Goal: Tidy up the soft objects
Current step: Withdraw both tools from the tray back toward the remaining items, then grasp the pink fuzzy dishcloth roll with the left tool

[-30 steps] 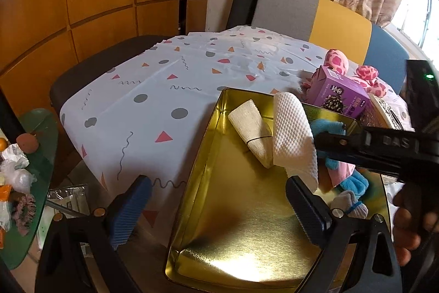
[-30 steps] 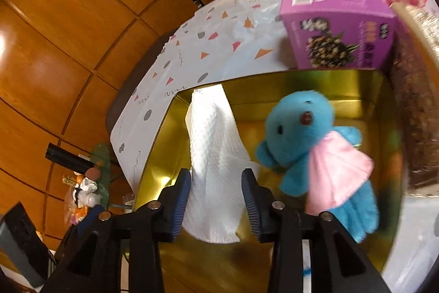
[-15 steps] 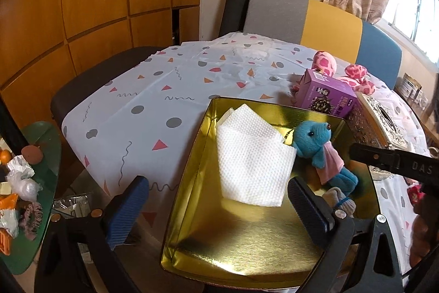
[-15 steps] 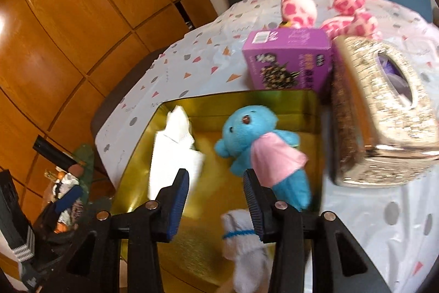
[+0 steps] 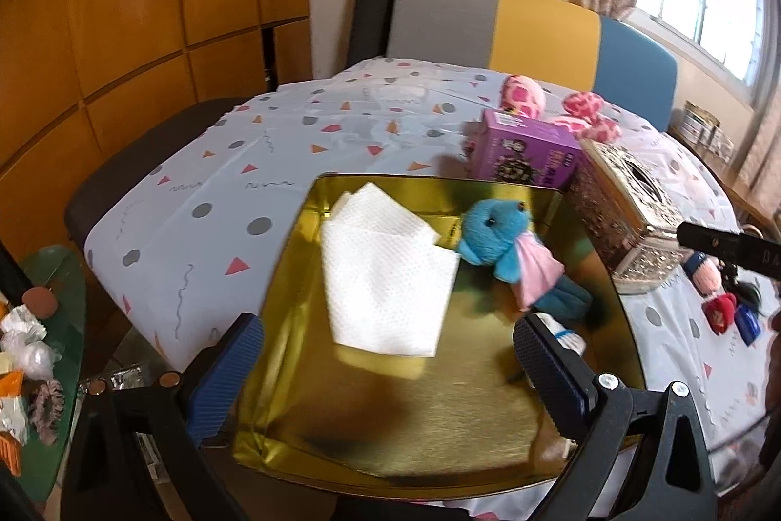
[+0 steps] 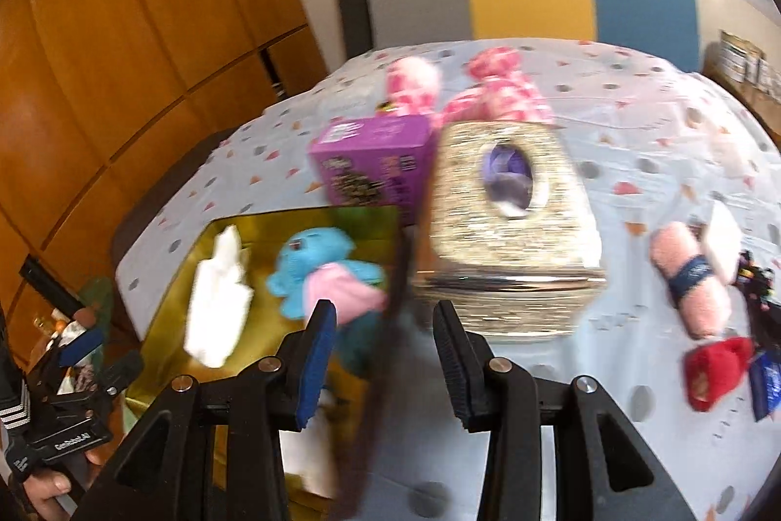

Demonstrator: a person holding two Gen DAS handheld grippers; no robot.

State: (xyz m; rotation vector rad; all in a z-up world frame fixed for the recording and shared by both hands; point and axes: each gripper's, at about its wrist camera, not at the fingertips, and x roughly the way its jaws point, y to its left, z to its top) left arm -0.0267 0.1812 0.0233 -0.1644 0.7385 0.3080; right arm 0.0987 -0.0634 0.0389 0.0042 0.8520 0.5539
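Inside the tray (image 5: 293, 277), the cloth (image 5: 385, 272) lay released; the right gripper (image 6: 385, 355), jaws apart and empty, had withdrawn toward the pink roll (image 6: 693, 281). Left gripper (image 5: 385, 374) stayed wide apart.

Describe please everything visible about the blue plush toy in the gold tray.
The blue plush toy is a small fuzzy animal with dark bead eyes and a pink cloth garment. It lies tilted inside the gold tray, head toward the far wall, beside the white folded cloth. No gripper touches it.
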